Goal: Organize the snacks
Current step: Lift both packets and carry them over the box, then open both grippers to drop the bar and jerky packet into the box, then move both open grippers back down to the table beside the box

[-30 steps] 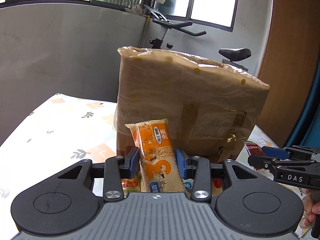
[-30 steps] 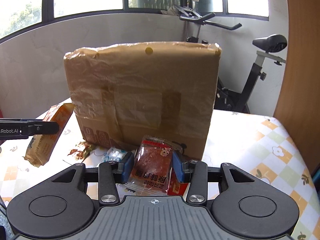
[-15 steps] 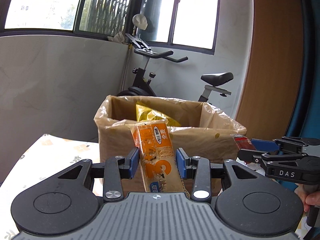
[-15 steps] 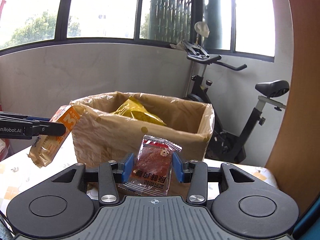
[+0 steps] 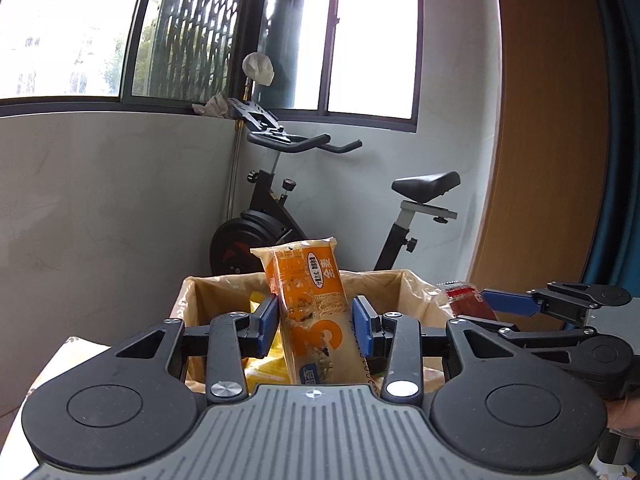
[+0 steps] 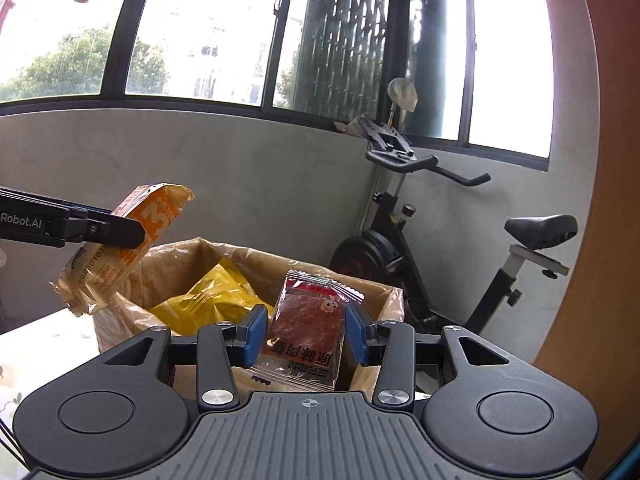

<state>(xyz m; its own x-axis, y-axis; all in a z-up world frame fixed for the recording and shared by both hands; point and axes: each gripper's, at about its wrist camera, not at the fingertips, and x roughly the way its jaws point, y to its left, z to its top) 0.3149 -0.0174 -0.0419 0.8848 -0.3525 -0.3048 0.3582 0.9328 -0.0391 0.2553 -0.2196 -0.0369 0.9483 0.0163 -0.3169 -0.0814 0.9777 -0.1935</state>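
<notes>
On my left gripper (image 5: 316, 322) the blue rubbery fingers (image 5: 267, 324) are clamped on an orange snack pack (image 5: 316, 312), a long flat crinkly plastic wrapper with a big white "3" on it, standing nearly upright between the pads. From the right wrist view the same pack hangs tilted off the black finger bar, just above the near left corner of the box.

My right gripper (image 6: 306, 334) has its fingers (image 6: 256, 334) closed narrow on a small square clear packet (image 6: 306, 328) with a dark reddish, rough-looking slab inside and a serrated top edge. It sits upright too.

Both packs are held in the air right at the open top of the cardboard box (image 6: 372, 292), not inside it. The box is brown, lined or wrapped in glossy wrinkled film along the rim, and there's a puffy yellow bag (image 6: 208, 304) lying in it.

The box stands on a table (image 6: 36, 344) with a pale floral cloth. Behind it there's a black exercise bike (image 5: 280, 216) against a smooth grey wall, big windows above, and a curved wood panel on the right.
</notes>
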